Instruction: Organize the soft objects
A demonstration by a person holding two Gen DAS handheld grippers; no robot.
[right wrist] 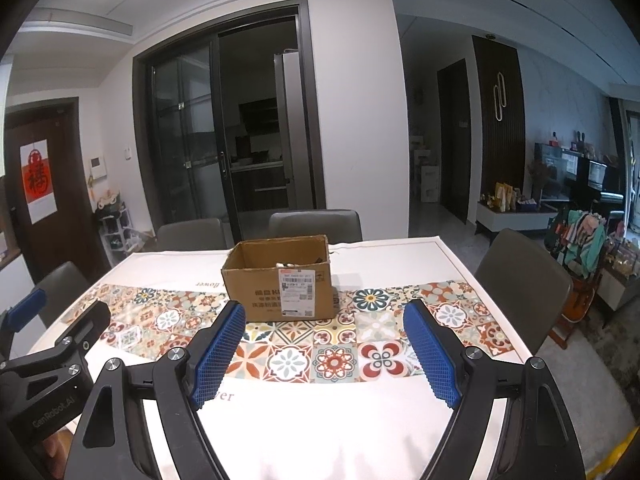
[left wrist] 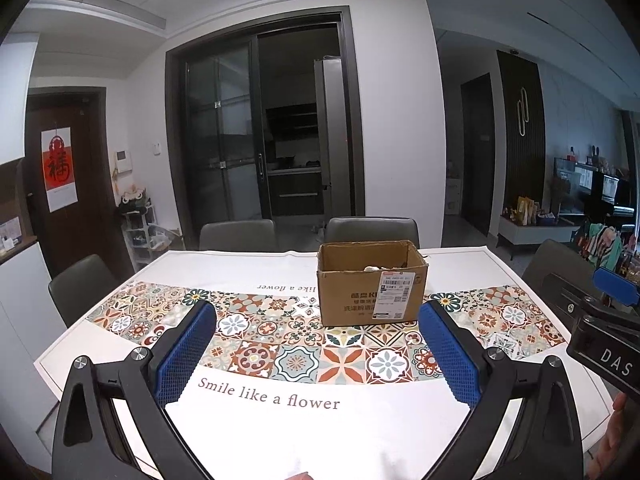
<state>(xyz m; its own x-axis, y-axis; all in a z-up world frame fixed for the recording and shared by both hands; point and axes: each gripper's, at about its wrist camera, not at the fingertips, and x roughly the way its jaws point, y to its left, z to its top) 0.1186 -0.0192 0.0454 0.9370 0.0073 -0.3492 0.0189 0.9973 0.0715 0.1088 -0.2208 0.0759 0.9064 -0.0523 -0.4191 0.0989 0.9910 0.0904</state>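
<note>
Cardboard box [left wrist: 372, 282] at 12 o'clock holds something pale | tablecloth [left wrist: 280, 432] bare of soft objects | my left gripper [left wrist: 316, 354] and right gripper [right wrist: 324, 354] gape empty | sorting looks nearly finished

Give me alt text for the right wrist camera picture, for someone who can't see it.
The open right gripper, blue pads apart and holding nothing, points across a table with a floral tile-patterned cloth toward an open cardboard box with a white shipping label. The left gripper shows at the left edge; grey chairs ring the table.
</note>
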